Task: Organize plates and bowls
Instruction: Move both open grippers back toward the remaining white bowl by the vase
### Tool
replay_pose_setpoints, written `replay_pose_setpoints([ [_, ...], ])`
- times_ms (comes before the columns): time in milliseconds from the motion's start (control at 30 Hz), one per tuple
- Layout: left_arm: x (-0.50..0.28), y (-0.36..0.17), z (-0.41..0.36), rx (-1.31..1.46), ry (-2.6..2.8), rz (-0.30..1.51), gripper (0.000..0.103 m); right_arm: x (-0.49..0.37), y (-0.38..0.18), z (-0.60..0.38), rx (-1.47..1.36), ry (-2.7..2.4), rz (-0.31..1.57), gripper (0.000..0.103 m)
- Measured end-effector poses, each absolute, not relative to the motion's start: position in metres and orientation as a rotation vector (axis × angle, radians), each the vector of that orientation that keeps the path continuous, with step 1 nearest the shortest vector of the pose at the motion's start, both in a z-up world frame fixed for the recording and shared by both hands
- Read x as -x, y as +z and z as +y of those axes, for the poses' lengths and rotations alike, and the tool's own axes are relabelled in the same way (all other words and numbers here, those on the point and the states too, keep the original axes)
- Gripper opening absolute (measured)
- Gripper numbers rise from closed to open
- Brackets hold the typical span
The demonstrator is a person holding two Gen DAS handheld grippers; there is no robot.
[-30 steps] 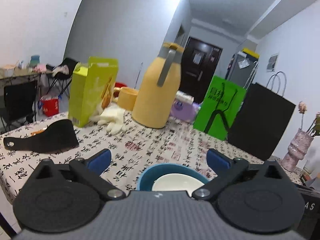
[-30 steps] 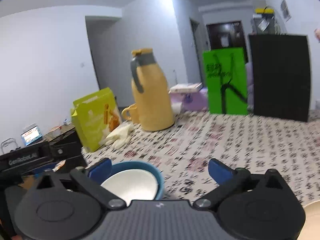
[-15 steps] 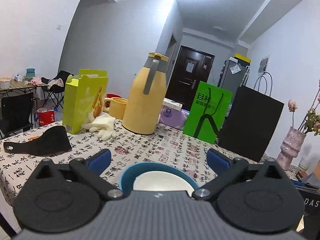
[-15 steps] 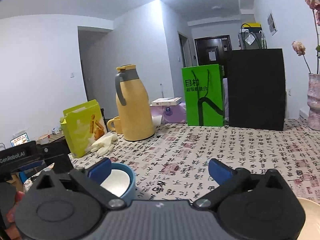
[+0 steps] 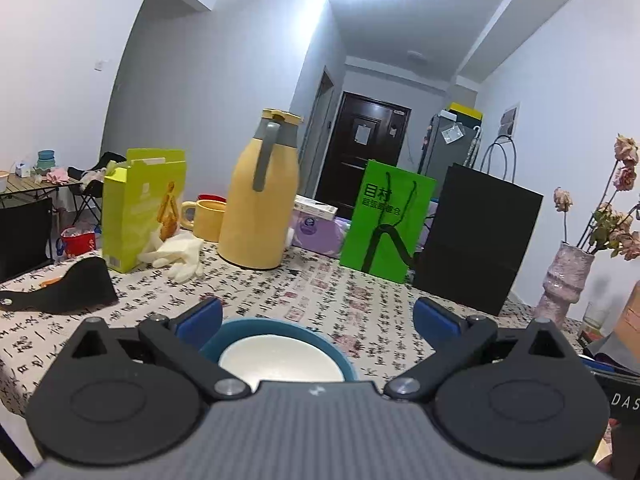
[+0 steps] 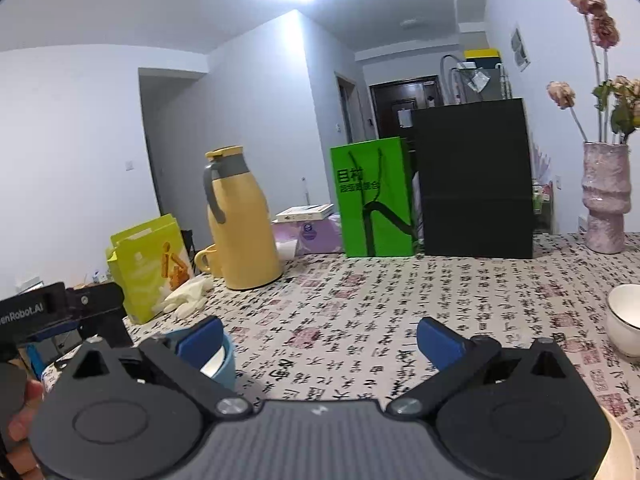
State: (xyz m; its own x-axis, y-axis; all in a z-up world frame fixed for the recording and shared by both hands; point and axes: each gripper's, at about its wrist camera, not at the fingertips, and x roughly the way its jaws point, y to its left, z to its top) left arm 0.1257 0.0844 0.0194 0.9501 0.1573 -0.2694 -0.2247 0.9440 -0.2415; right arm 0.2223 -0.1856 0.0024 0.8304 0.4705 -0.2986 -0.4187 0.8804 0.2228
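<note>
Bowl (image 5: 280, 356) between spread left tongs (image 5: 316, 316)

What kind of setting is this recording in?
Most likely a lived-in apartment, at a dining table: a printed tablecloth with a yellow thermos and a vase of dried flowers, a dark entry door down the hallway behind.

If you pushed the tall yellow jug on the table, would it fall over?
The yellow jug is tall with a narrower neck, so a push near its top could probably tip it. Its base looks wide and flat on the tablecloth, so a low nudge would more likely slide it. It looks stiff; whether it is full cannot be told.
</note>
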Motion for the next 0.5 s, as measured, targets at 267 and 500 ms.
replay_pose_setpoints([
  [267,-0.130,0.021,0.060,0.246,0.180,0.260,0.103,-0.222,-0.002,-0.219,-0.187,0.429,0.347,0.103],
  [500,-0.138,0.019,0.040,0.229,0.155,0.273,0.103,-0.224,-0.008,-0.246,-0.211,0.396,0.348,0.103],
])
